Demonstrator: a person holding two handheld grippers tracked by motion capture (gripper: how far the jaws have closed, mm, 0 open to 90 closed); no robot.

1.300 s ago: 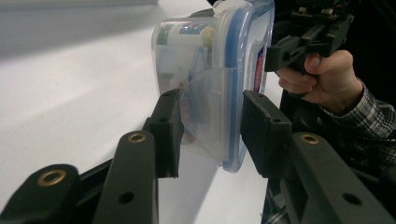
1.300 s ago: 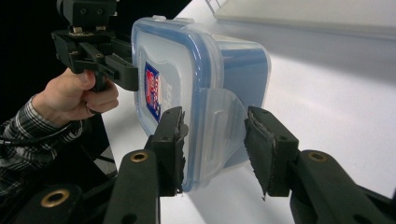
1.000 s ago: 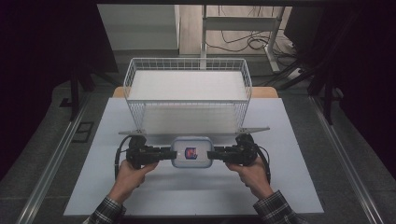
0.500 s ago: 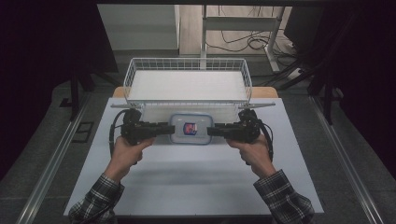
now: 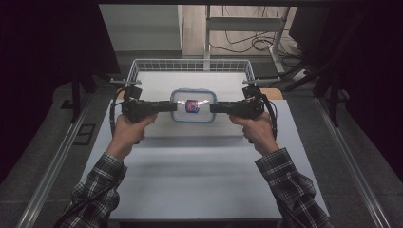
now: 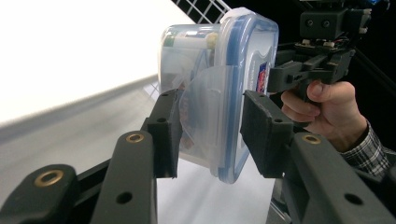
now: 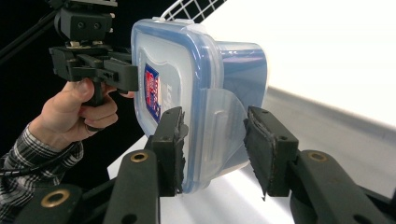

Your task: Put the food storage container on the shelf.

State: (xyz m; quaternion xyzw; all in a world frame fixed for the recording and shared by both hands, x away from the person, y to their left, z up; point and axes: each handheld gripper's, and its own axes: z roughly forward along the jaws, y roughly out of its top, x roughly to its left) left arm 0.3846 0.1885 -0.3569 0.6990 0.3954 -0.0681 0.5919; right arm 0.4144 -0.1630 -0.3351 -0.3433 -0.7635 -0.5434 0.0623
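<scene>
a: where is the plastic container [image 5: 193, 106]?

b: it's held in the air between the two grippers, over the front edge of the wire basket [image 5: 190, 64], above the white table [image 5: 190, 180].

a: how does the left gripper [image 5: 164, 107] stand?

b: its jaws are clamped across the container's left end, over the side clip [image 6: 210, 116] and the blue-rimmed lid [image 6: 247, 70].

a: and the right gripper [image 5: 217, 109]?

b: the same at the other end, jaws closed on the clip and rim. a red and blue label [image 5: 192, 105] shows on the lid.
</scene>
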